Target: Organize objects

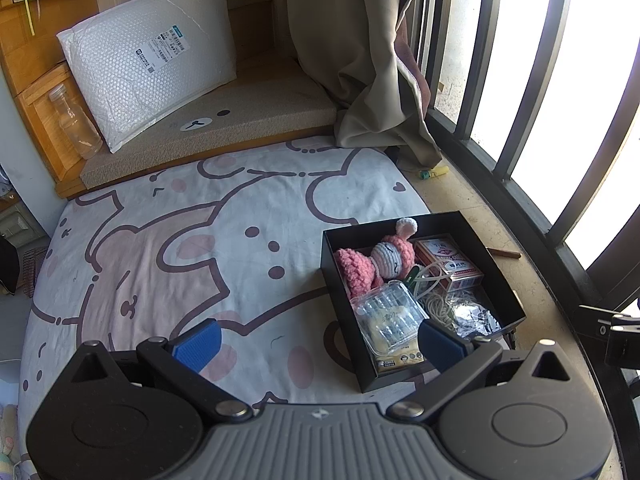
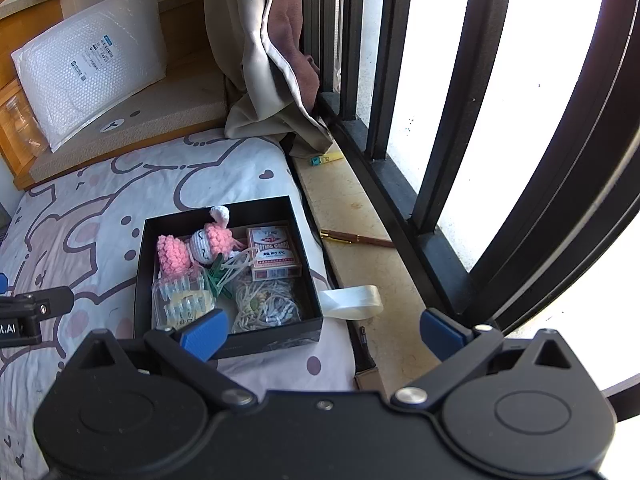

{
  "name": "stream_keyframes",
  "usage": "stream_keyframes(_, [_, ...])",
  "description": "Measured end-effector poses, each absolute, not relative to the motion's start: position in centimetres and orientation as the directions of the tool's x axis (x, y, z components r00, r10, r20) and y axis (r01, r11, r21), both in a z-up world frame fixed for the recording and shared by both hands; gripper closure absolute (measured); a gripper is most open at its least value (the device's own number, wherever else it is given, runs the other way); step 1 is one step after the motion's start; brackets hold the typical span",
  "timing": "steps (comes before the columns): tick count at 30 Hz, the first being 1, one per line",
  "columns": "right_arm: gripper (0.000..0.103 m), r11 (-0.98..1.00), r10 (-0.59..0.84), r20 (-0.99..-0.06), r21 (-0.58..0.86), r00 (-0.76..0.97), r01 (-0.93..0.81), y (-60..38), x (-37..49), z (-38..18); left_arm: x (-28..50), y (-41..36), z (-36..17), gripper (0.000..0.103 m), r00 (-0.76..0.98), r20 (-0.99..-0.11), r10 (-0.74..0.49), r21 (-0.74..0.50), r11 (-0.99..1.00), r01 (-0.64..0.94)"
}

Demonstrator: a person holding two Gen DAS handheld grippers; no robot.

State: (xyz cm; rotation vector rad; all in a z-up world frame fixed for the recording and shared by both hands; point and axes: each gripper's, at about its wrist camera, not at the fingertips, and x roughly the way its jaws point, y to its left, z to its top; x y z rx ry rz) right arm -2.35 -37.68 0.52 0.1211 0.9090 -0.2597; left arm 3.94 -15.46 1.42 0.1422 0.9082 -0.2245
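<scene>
Sunlight is coming through dark window bars [image 1: 492, 92] onto a bed sheet [image 1: 160, 248] with pink cartoon prints, and a beige curtain [image 1: 360, 60] is hanging at the far corner. From the left wrist view, a black box [image 1: 505, 280] is sitting on the sheet at its window edge, just beside the stone sill [image 1: 460, 196]. Inside it a pink crochet doll [image 1: 380, 260] is lying at the far side, a red card pack [image 1: 448, 264] is lying to its right, a clear plastic case [image 1: 392, 316] is lying at the near side, and a pile of pale string [image 1: 440, 304] is filling the space between them. The left gripper [image 1: 320, 340] is hovering with its blue fingers [image 1: 198, 344] spread wide, holding nothing; one finger is over the sheet and the other is over the near part of the box. A bubble mailer [image 1: 148, 68] is leaning on a cushion behind. From the right wrist view, the same black box [image 2: 141, 280] is showing the doll [image 2: 200, 244], the card pack [image 2: 272, 252], green clips [image 2: 216, 276], the plastic case [image 2: 182, 300] and the string [image 2: 264, 304]. A white tape roll [image 2: 352, 300] is lying just beside the box, and a brown pen [image 2: 356, 239] is lying on the sill [image 2: 360, 208]. The right gripper [image 2: 320, 332] is also wide open and empty, one finger [image 2: 204, 332] near the box front, the other over the sill.
</scene>
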Motion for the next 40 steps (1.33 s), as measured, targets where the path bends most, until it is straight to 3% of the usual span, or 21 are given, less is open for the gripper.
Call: stream_keyframes(40, [0.0,0.963,-0.17,-0.792,-0.006,0.587,0.27,-37.51,-2.44,0.52,3.91,-15.84,1.44,0.0,0.587,-0.798,-0.133,0.026,0.967,0.254])
